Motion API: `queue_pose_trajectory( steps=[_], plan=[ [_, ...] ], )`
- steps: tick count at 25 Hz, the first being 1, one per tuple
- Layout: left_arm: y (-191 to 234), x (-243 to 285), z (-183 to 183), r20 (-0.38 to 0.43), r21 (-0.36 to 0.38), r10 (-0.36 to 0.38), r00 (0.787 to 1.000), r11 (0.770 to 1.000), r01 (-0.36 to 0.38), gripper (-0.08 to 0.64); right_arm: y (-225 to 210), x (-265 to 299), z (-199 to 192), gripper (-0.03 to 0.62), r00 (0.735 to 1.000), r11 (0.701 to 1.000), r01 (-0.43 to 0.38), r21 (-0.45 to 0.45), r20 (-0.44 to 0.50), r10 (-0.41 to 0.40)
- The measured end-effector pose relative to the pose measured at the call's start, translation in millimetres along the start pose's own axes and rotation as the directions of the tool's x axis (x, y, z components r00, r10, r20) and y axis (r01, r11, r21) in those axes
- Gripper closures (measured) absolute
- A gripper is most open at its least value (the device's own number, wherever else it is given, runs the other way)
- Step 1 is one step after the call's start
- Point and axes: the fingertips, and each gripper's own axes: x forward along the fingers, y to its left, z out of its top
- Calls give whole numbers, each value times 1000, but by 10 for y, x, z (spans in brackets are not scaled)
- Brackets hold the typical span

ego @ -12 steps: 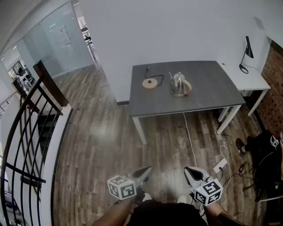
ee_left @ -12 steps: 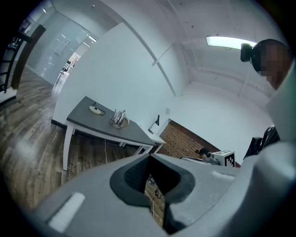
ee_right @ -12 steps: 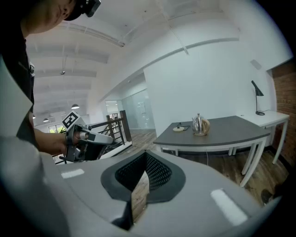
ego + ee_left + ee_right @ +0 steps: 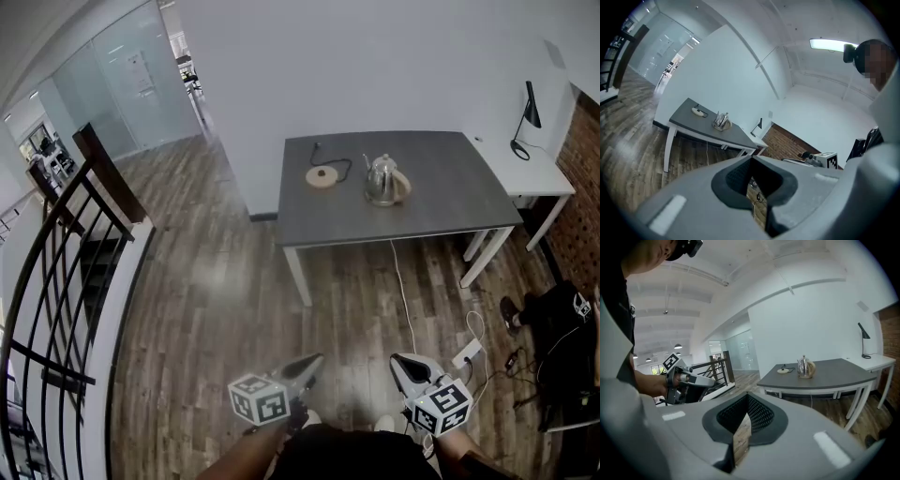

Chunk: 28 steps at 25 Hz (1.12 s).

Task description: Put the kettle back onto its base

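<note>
Sitting upper centre on the worktop [image 4: 450, 202], kettle [image 4: 381, 178] is apart from base [image 4: 322, 176]; left gripper [image 4: 309, 361] and right gripper [image 4: 401, 361], bottom, are closed, empty

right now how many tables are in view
2: a dark grey rectangular table at the head view's upper middle, and a white desk at its right end. Others may be hidden.
</note>
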Motion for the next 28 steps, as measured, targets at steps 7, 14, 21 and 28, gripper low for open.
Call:
queue_pose_trajectory(
  steps=[7, 14, 21, 28],
  plan=[
    [51, -35, -60, -9, -56, -25, 1000, 998, 25, 560, 203, 90, 3, 565, 999, 998, -52, -19, -16, 51],
    [268, -237, -39, -6, -72, -20, 1000, 997, 20, 560, 238, 370, -58, 565, 999, 996, -27, 86, -29, 30],
    [647, -551, 31, -21, -78, -6, 1000, 997, 5, 560, 509, 723, -74, 565, 999, 994, -7, 106, -37, 11],
    [903, -788, 58, -84, -65, -55, 995, 997, 50, 560, 878, 980, 4, 565, 999, 993, 32, 110, -12, -31]
  ],
)
